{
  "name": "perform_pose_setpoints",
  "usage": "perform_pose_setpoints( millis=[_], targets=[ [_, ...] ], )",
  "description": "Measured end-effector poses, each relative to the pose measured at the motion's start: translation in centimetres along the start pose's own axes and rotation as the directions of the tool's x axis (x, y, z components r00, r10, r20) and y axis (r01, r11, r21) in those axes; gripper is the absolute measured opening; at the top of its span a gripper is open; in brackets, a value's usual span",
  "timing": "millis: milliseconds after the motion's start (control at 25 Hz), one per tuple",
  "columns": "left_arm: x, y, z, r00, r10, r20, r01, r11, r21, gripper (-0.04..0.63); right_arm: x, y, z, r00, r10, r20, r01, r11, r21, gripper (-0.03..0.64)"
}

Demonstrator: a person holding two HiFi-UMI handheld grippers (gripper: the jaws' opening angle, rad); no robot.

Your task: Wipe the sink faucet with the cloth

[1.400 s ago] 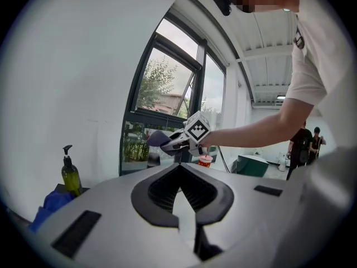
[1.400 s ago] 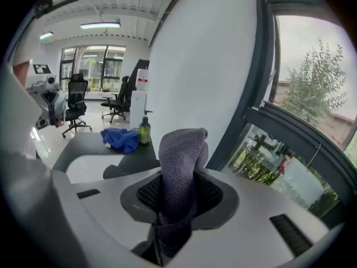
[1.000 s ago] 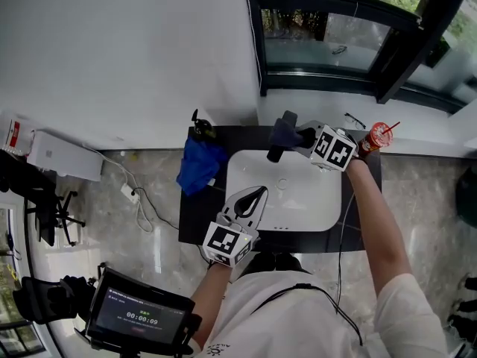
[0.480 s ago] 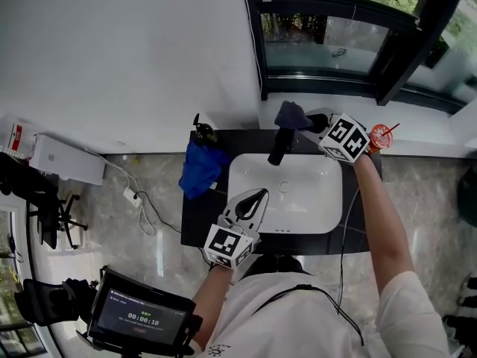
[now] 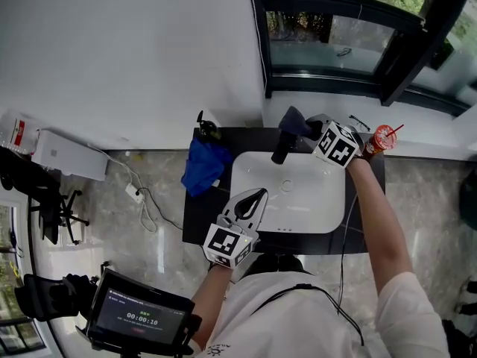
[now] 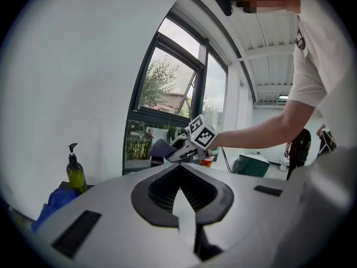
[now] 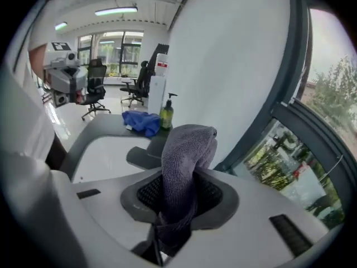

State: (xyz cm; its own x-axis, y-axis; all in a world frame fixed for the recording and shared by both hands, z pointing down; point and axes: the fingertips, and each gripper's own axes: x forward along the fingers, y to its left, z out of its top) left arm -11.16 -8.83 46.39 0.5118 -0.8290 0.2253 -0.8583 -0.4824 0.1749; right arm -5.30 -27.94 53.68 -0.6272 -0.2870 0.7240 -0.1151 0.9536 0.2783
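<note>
**A:** Containers?
**B:** One white sink (image 5: pixel 313 207), only its drain (image 5: pixel 286 186) inside. One soap bottle (image 5: pixel 206 129) at 10 o'clock, one red cup (image 5: pixel 378 138) at 2.
**A:** Cloths?
**B:** Two. Blue cloth (image 5: pixel 203 166) at 9, on the counter (image 5: pixel 195 215). Grey cloth (image 5: pixel 292 118) clamped in the right gripper (image 5: pixel 304 130), at 12 by the one faucet (image 5: pixel 281 149). Left gripper (image 5: pixel 257 195) at 7, jaws together, empty.

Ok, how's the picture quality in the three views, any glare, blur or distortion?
Head view: even daylight, sharp, the white sink bright but not blown out. Left gripper view: heavy fisheye bend, dark corners, bright window against a dimmer wall. Right gripper view: same fisheye, grey cloth sharp up close.
</note>
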Motion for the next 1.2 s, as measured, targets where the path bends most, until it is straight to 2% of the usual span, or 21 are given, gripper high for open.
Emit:
perform_pose_setpoints(
  millis=[80, 240, 360, 480, 680, 920, 1040, 1200],
  targets=[
    [0.0, 0.0, 0.1, 1.0, -0.002, 0.001, 0.002, 1.0, -0.001, 0.0, -0.1, 2.7, 0.0, 0.993, 0.118, 0.022, -0.119, 0.993, 0.027, 0.104],
    [0.1, -0.3, 0.2, 1.0, -0.011, 0.003, 0.011, 1.0, 0.002, 0.0, -0.6, 7.9, 0.7, 0.949, 0.308, 0.066, -0.311, 0.95, 0.038, 0.104],
    [0.0, -0.3, 0.1, 1.0, -0.01, 0.001, 0.01, 1.0, 0.0, 0.0, -0.8, 11.1, 1.5, 0.912, 0.396, 0.106, -0.404, 0.912, 0.065, 0.104],
    [-0.2, -0.2, 0.0, 1.0, -0.002, -0.003, 0.002, 1.0, -0.003, 0.0, 0.0, 13.0, 1.2, 0.889, 0.447, 0.104, -0.456, 0.885, 0.092, 0.104],
    [-0.5, 0.2, -0.4, 1.0, 0.014, -0.008, -0.014, 1.0, -0.008, 0.0, 1.8, 12.5, 0.9, 0.878, 0.466, 0.111, -0.479, 0.857, 0.189, 0.104],
    [-0.9, 0.4, -0.8, 1.0, 0.024, -0.017, -0.025, 1.0, -0.008, 0.0, 4.1, 10.5, -0.4, 0.866, 0.492, 0.089, -0.486, 0.785, 0.384, 0.104],
    [-0.8, 0.4, -0.8, 0.999, 0.025, -0.02, -0.025, 1.0, -0.006, 0.0, 4.2, 8.5, -1.1, 0.889, 0.451, 0.079, -0.434, 0.775, 0.459, 0.101],
    [-0.7, 0.2, -0.8, 1.0, 0.017, -0.02, -0.017, 1.0, -0.005, 0.0, 4.2, 5.1, -2.3, 0.938, 0.335, 0.092, -0.327, 0.76, 0.562, 0.101]
  ],
)
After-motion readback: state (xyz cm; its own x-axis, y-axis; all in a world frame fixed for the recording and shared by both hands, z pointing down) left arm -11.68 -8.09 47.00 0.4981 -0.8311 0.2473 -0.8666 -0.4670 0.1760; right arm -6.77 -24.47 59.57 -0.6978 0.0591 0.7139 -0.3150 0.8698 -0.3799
